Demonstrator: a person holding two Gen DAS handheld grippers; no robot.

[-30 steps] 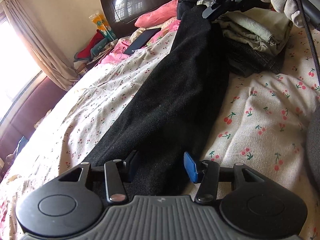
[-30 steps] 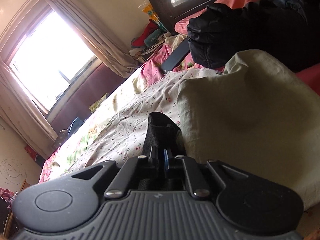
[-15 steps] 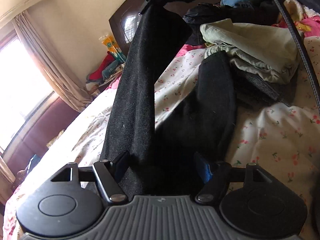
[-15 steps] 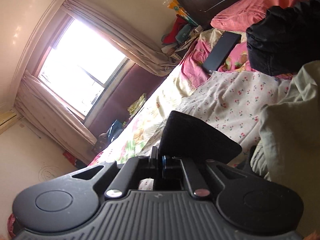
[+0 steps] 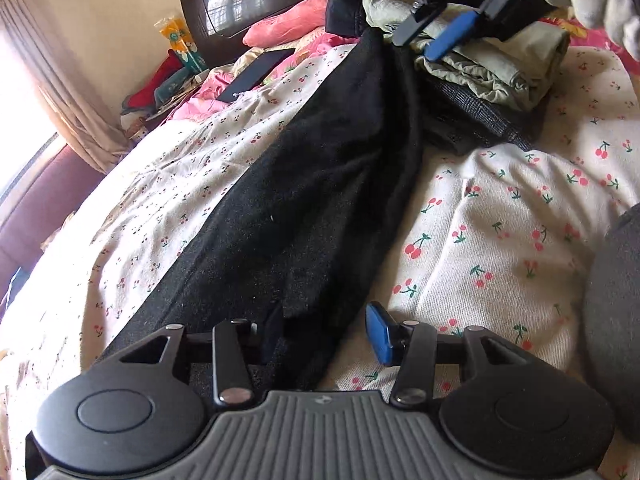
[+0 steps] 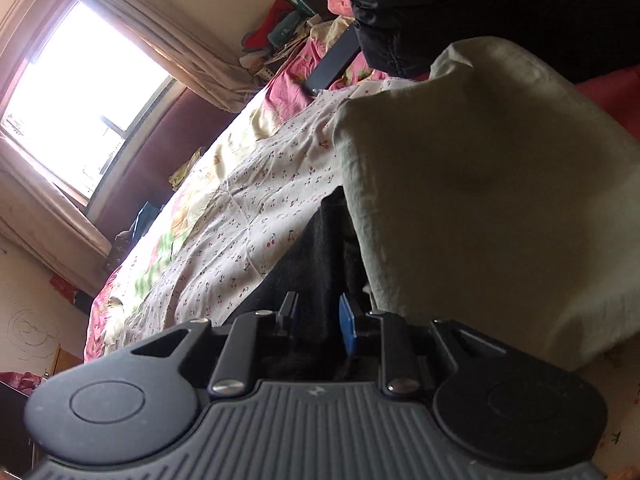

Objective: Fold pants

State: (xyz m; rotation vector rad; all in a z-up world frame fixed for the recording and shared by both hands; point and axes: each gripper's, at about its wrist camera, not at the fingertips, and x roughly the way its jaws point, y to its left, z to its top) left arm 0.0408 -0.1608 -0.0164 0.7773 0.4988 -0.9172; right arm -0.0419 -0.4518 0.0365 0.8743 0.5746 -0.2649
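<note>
To the left of your left tongs (image 5: 322,330), the cherry-print bedsheet (image 5: 168,184) lies open all the way to the curtain (image 5: 60,80). To their right, bare sheet runs until a grey rounded object (image 5: 616,320) blocks the edge. Ahead, the black pants (image 5: 320,184) fill the lane. Beside your right tongs (image 6: 318,320), on their right, the stacked folded clothes (image 5: 492,72) crowd close, the pale green garment (image 6: 480,184) walling that side.

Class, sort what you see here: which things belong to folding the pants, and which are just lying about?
Job in hand:
black pants
left gripper
right gripper

Lying about:
pile of folded clothes
pink pillow
dark tablet
</note>
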